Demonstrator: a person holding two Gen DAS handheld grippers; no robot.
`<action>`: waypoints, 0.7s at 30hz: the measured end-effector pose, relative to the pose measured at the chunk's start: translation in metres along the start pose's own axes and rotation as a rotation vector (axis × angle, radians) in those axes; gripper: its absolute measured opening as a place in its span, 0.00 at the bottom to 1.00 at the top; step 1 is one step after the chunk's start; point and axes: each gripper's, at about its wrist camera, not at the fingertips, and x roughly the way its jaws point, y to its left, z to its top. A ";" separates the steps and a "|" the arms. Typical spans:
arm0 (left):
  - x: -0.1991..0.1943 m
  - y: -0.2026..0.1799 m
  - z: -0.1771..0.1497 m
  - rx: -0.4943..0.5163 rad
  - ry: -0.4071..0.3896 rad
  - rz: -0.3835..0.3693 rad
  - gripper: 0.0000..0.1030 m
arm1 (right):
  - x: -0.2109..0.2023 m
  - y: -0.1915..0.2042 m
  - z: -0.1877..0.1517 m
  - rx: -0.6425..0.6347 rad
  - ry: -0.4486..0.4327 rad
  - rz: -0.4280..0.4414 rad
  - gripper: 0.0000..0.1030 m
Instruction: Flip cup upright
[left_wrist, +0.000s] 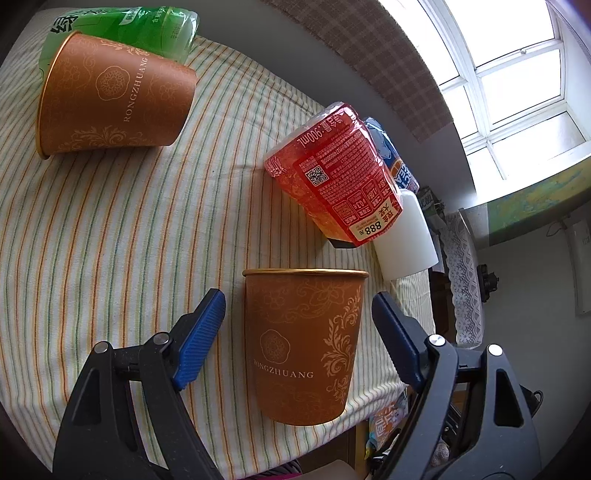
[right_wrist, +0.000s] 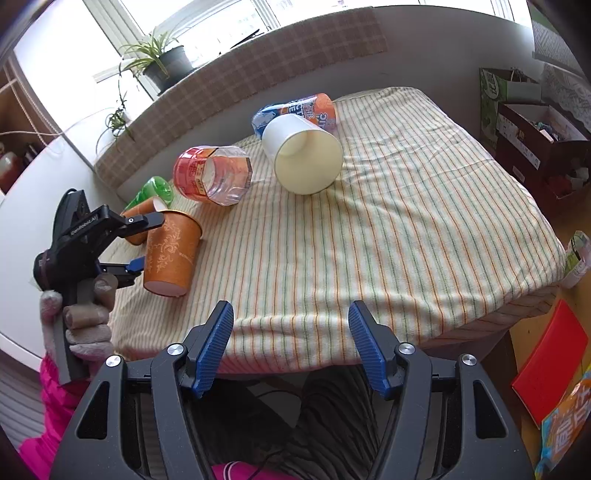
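An orange paper cup (left_wrist: 304, 343) marked RONGZHUANG stands upright near the table edge, rim up. It also shows in the right wrist view (right_wrist: 171, 254). My left gripper (left_wrist: 295, 317) is open, its blue pads on either side of the cup with gaps on both sides. A second orange cup (left_wrist: 114, 99) lies on its side at the far left. My right gripper (right_wrist: 290, 332) is open and empty, held off the near table edge.
A striped cloth (right_wrist: 406, 221) covers the table. On it lie a red plastic cup (right_wrist: 214, 173), a white cup (right_wrist: 303, 153), a blue-orange cup (right_wrist: 295, 109) and a green cup (right_wrist: 155, 190). Boxes (right_wrist: 535, 147) stand right of the table.
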 end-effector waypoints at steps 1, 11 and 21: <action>0.002 -0.001 0.000 0.000 0.007 -0.001 0.78 | 0.001 0.000 0.000 -0.001 0.002 -0.002 0.62; 0.003 -0.015 -0.002 0.050 -0.008 0.024 0.67 | 0.002 -0.007 -0.001 0.033 0.009 -0.021 0.62; -0.025 -0.052 -0.026 0.274 -0.190 0.194 0.67 | 0.005 -0.001 -0.002 0.025 0.008 -0.008 0.62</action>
